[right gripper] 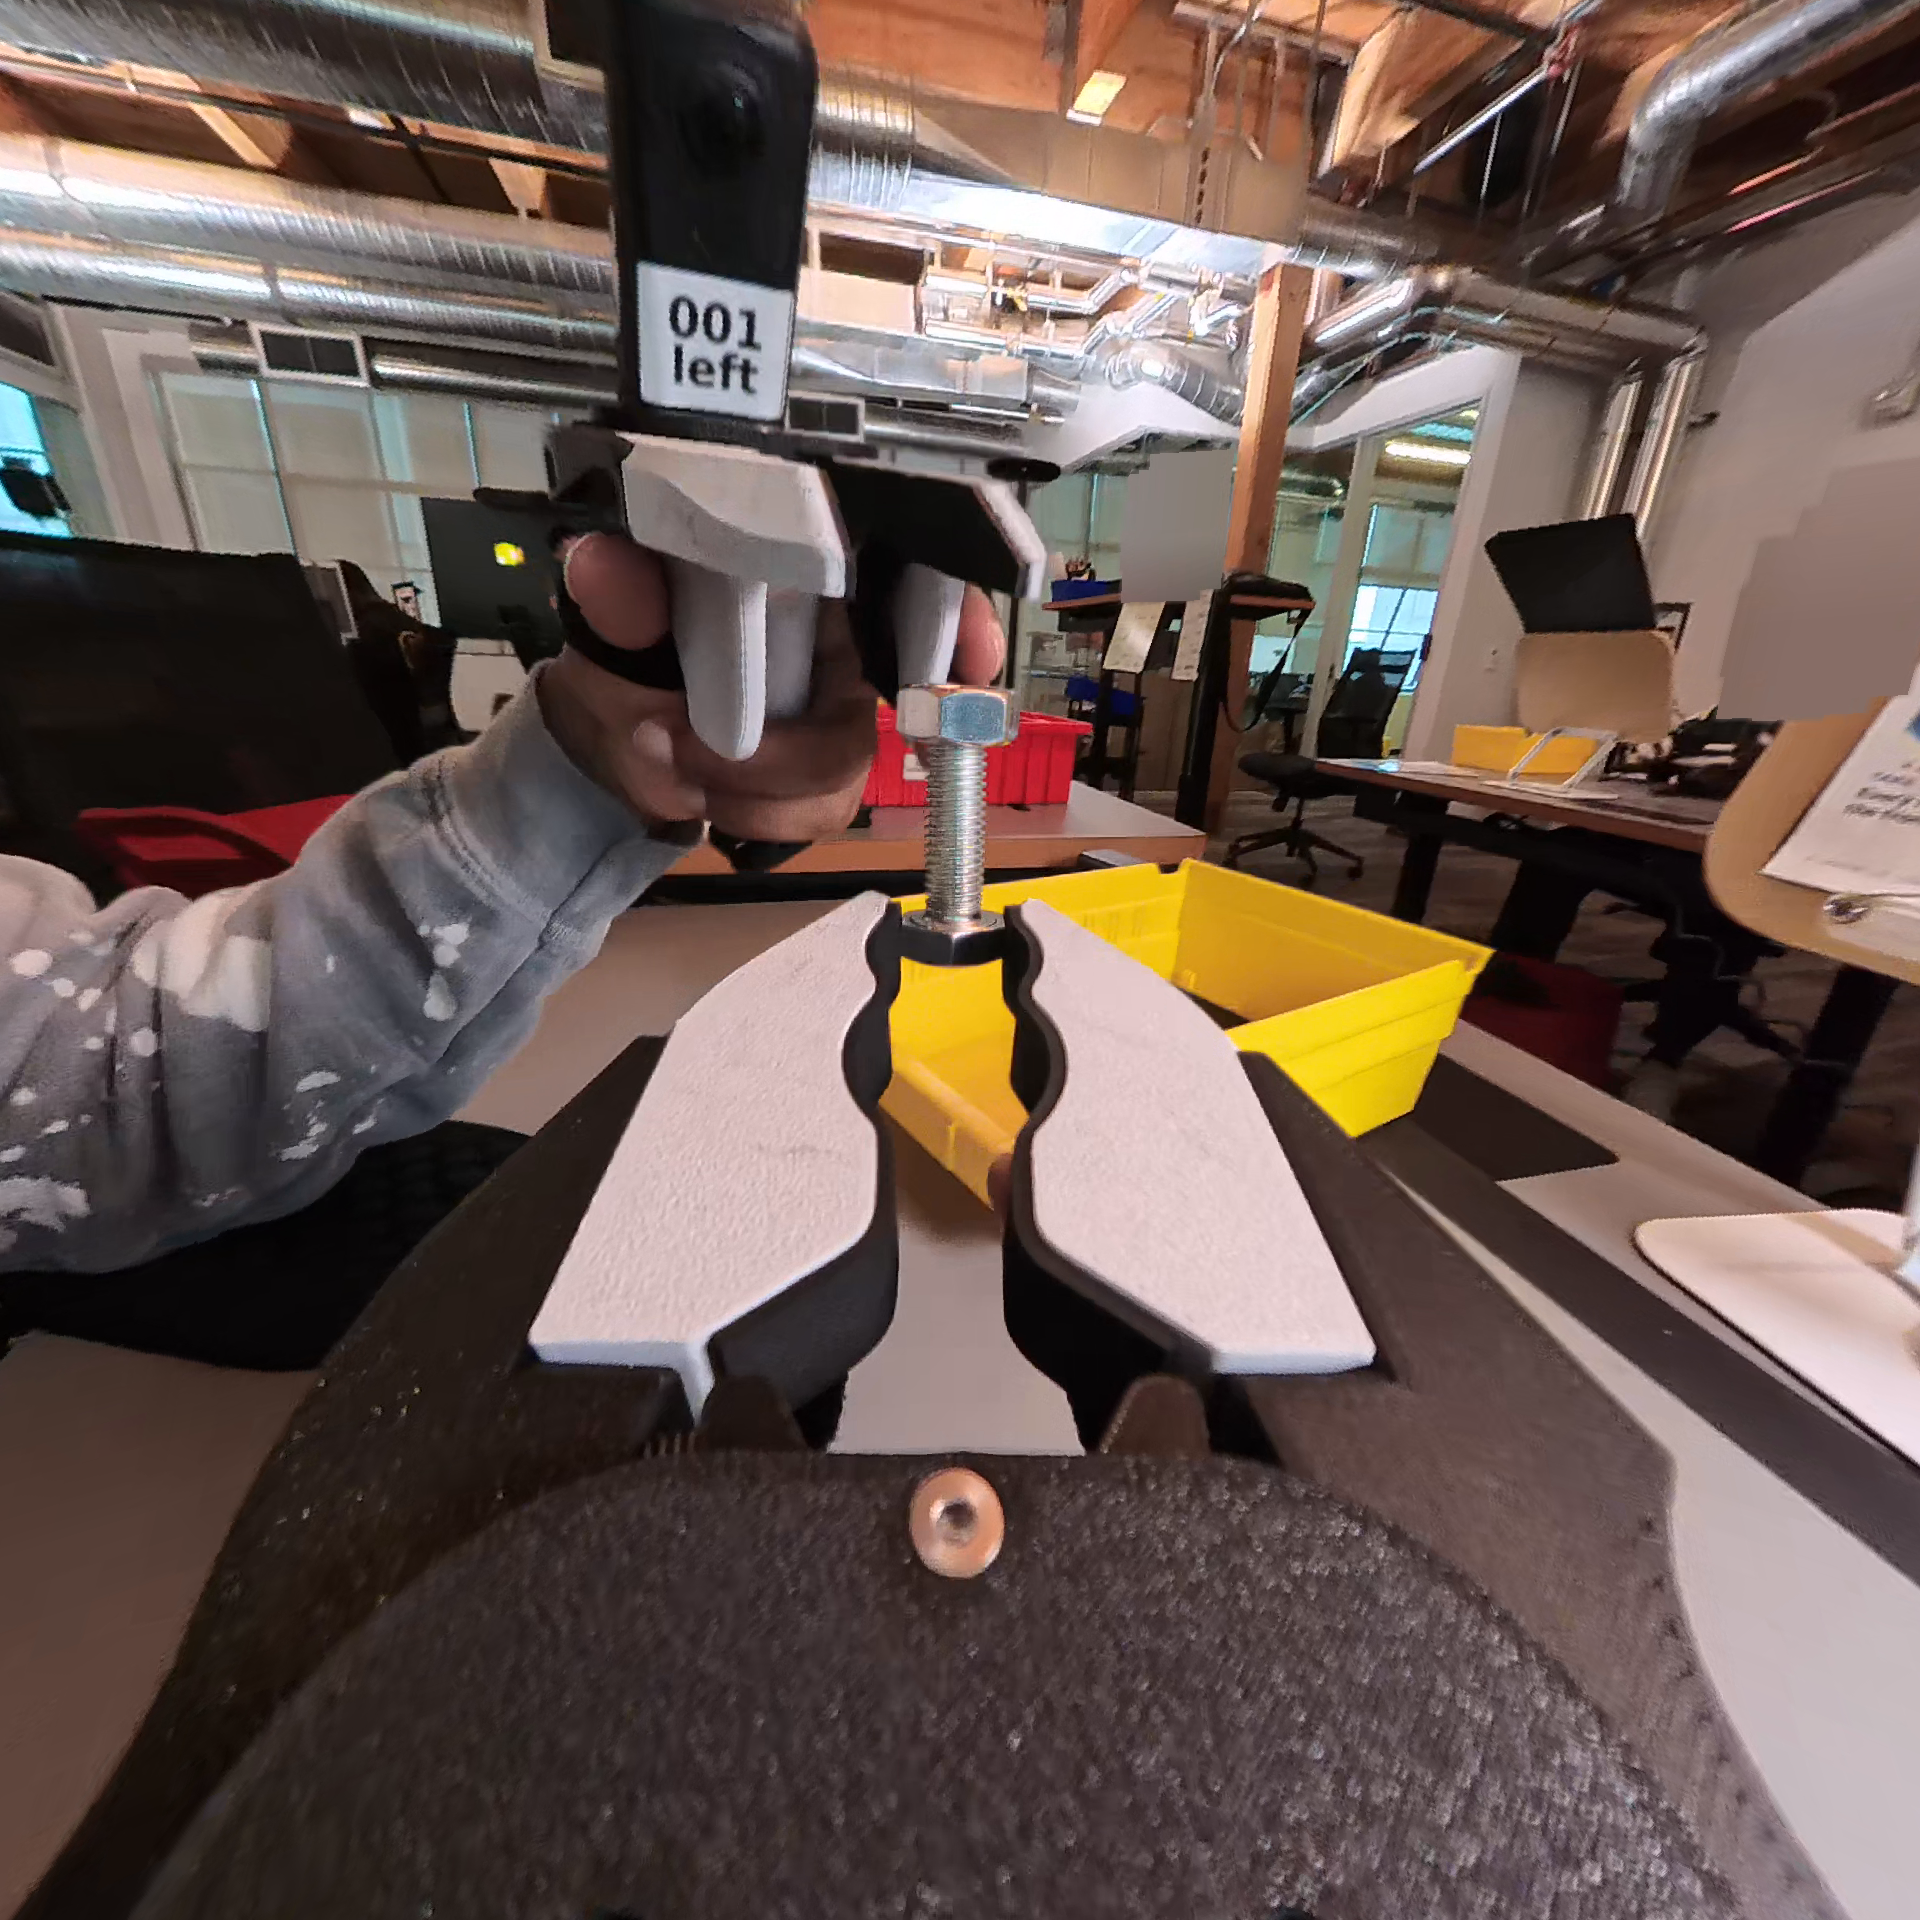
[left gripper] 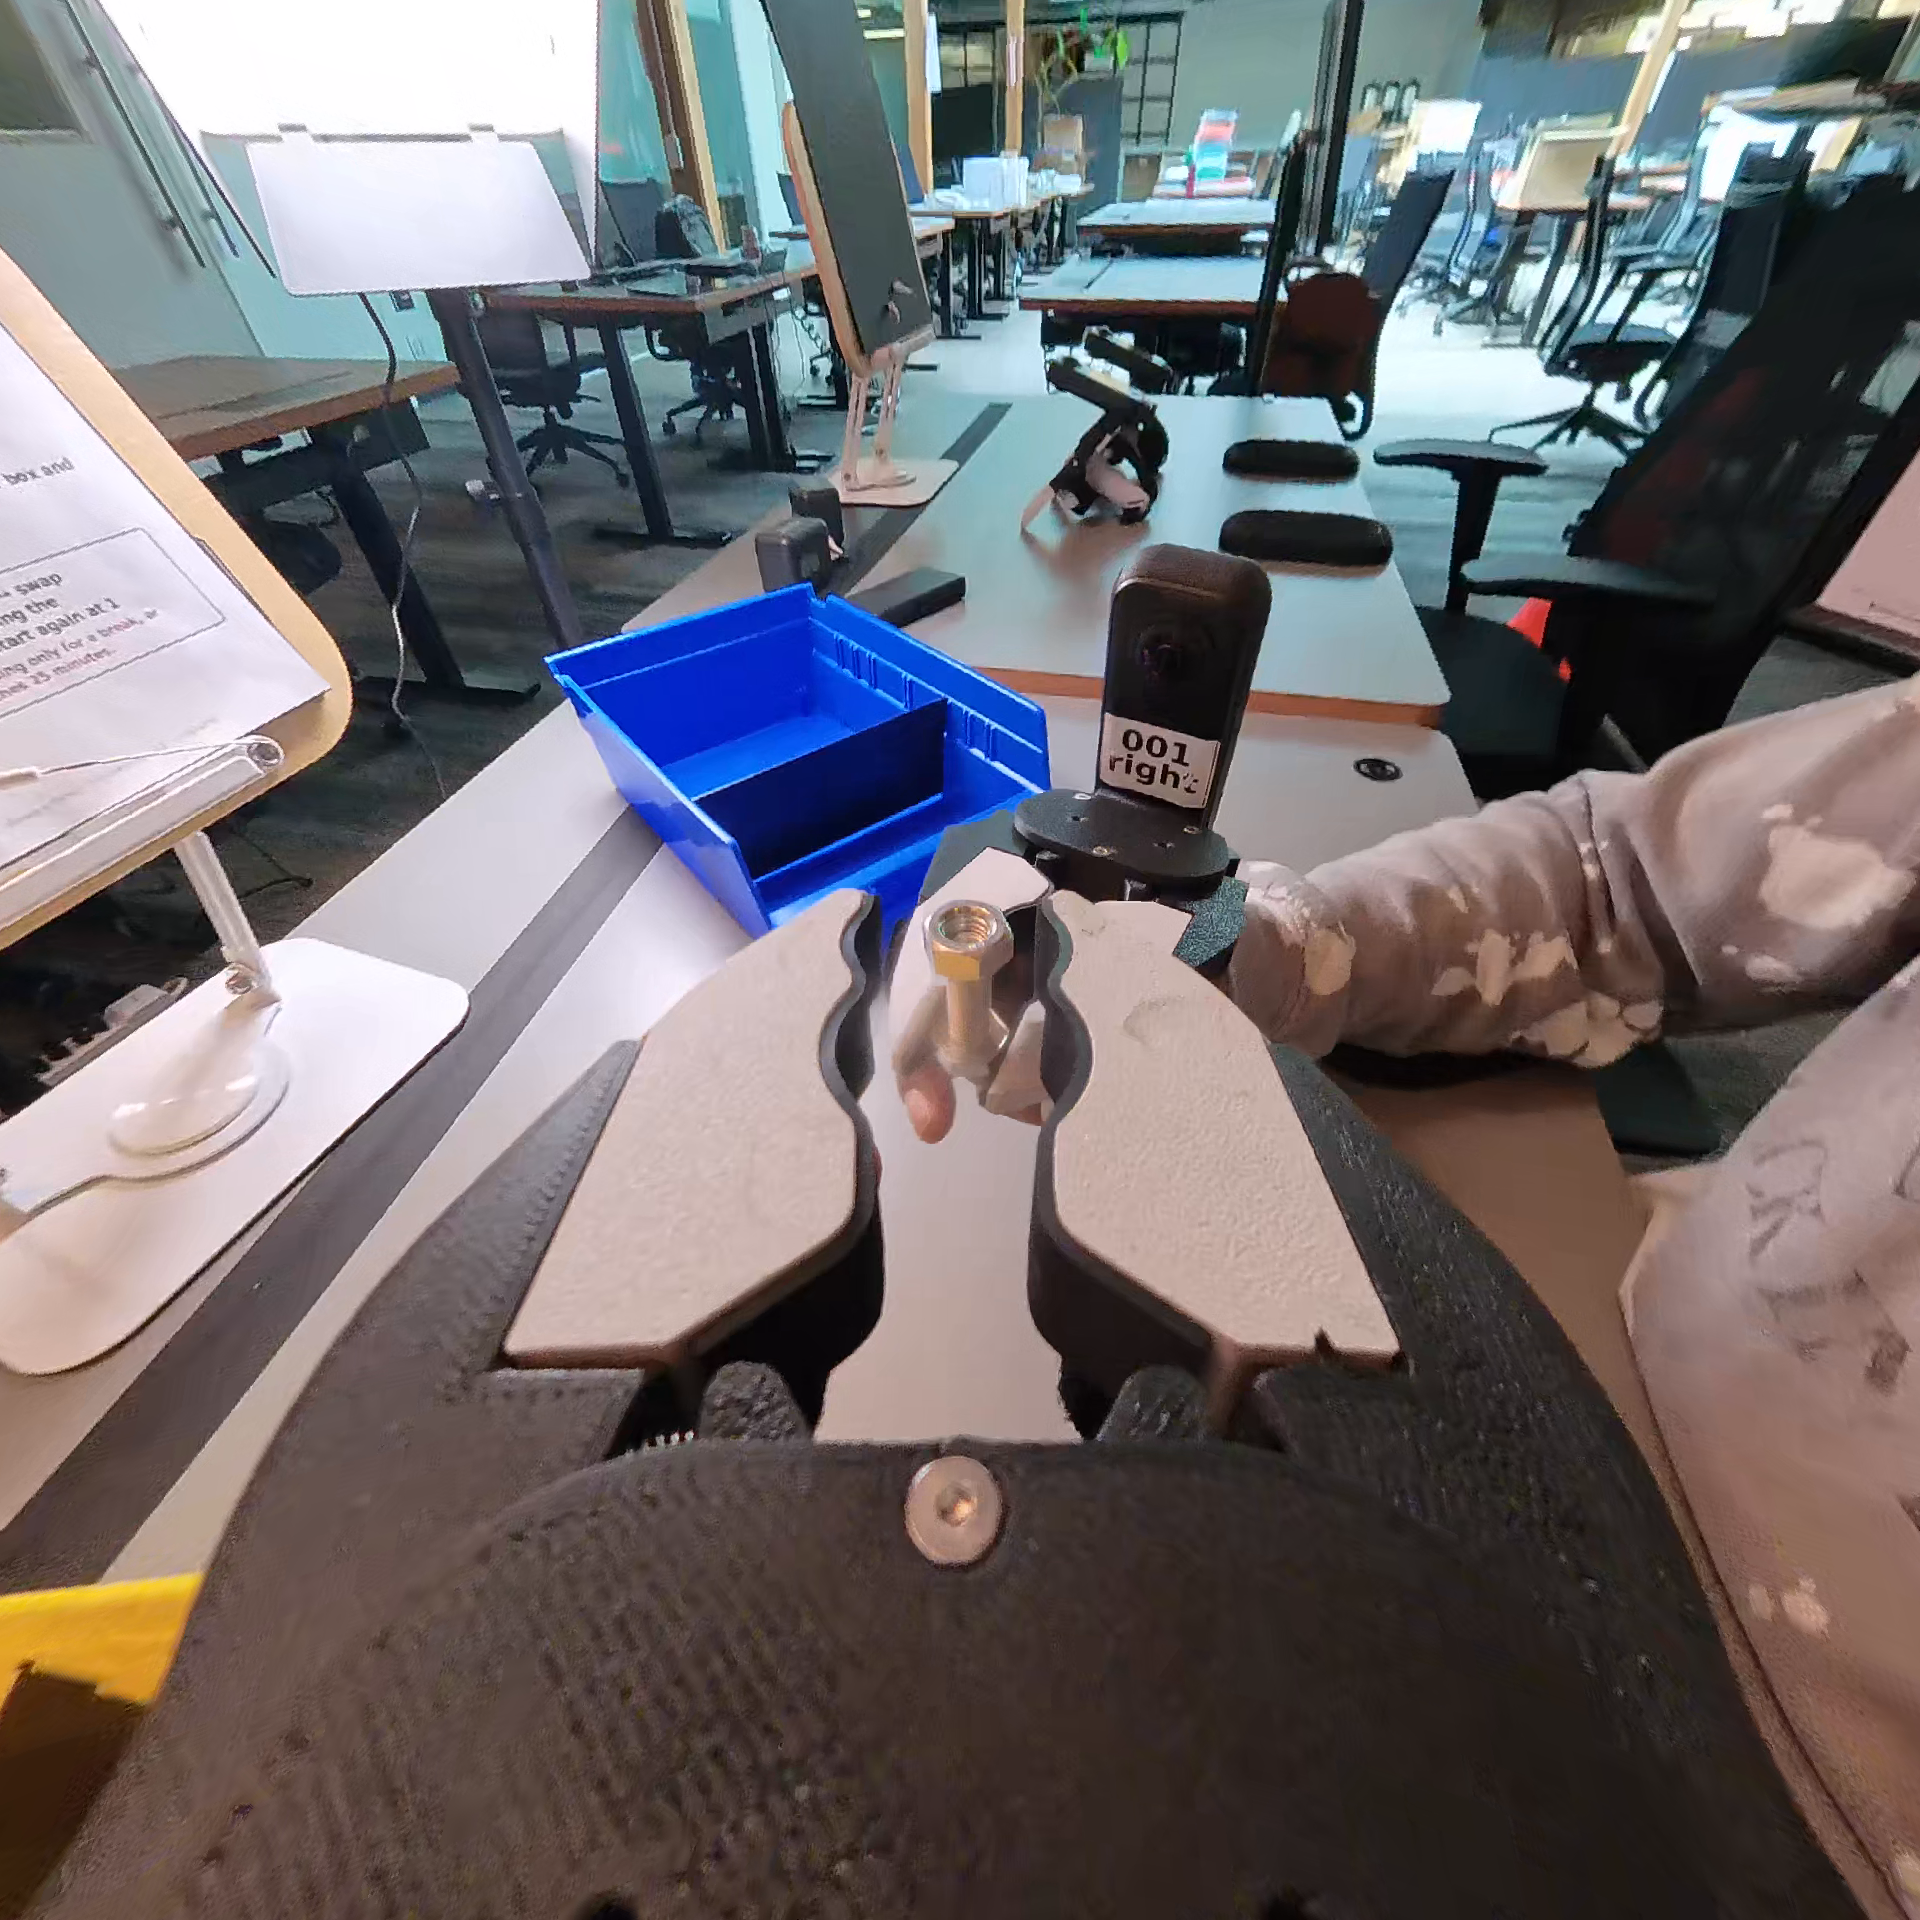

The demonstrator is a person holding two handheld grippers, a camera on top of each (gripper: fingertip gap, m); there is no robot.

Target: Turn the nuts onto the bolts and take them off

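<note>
Since the nut (right gripper: 951,943) sits at the thread's far end from the head, the step is judged to be either early threading or final removal. The nut is clamped in the right gripper (right gripper: 951,925), with the bolt (right gripper: 956,821) held upright above a yellow bin (right gripper: 1351,966). The left gripper (left gripper: 956,914) is set narrowly apart around the bolt head, with no grip seen. Next, closure on the head and a turn are called for.

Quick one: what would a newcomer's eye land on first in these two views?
The silver bolt stands upright at centre, lower end pinched in the right gripper, a hex nut on its top. The open left gripper straddles that nut without clearly touching it. Then the bright bins behind: a blue bin in the left wrist view, a yellow bin in the right.
</note>
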